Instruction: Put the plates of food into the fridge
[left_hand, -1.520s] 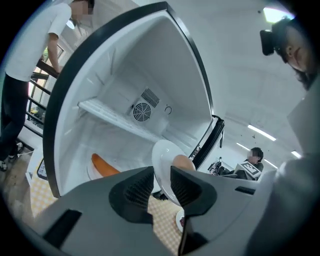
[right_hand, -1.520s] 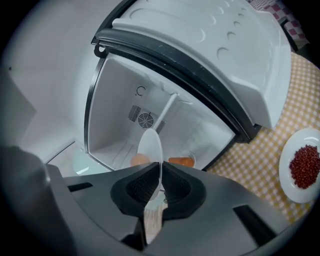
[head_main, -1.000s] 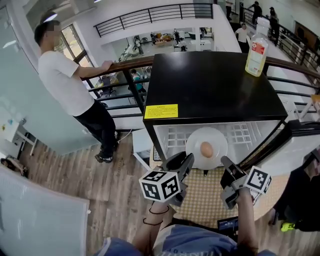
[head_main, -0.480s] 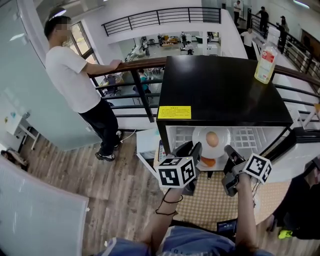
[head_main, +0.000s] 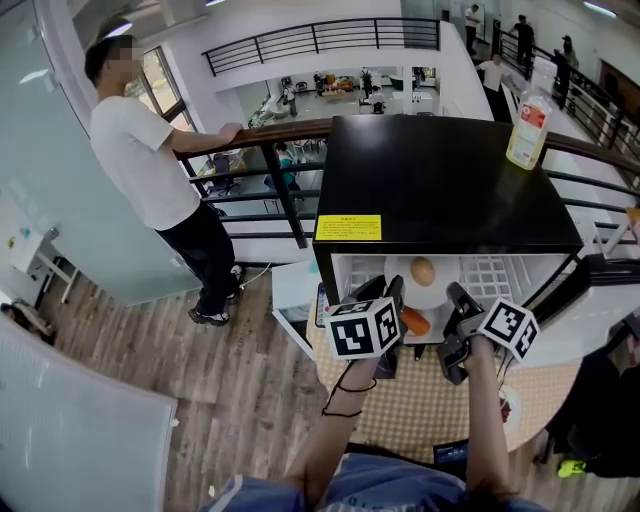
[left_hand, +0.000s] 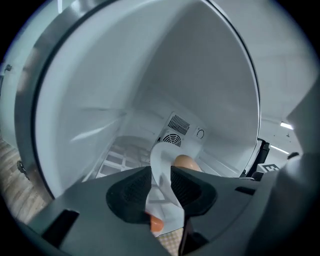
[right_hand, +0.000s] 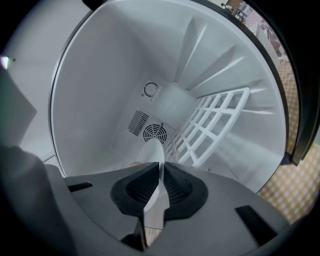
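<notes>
A white plate (head_main: 436, 294) with a brown egg (head_main: 423, 271) and an orange piece of food (head_main: 415, 321) is partly inside the open black fridge (head_main: 440, 170). My left gripper (head_main: 393, 292) is shut on the plate's left rim, and my right gripper (head_main: 456, 297) is shut on its right rim. In the left gripper view the plate's rim (left_hand: 161, 180) stands pinched between the pads, with the egg (left_hand: 185, 162) beyond and the orange food (left_hand: 156, 224) below. The right gripper view shows the thin plate rim (right_hand: 158, 187) clamped between the pads, inside the white fridge cavity.
A clear bottle (head_main: 528, 128) stands on the fridge top at the back right. A white wire shelf (right_hand: 210, 125) and a round fan vent (right_hand: 152, 132) line the fridge's inside. A person (head_main: 140, 170) leans on the railing at left. A checkered mat (head_main: 420, 400) lies below.
Both grippers have carried the plate forward, deeper into the fridge opening. The egg now sits under the fridge's top edge.
</notes>
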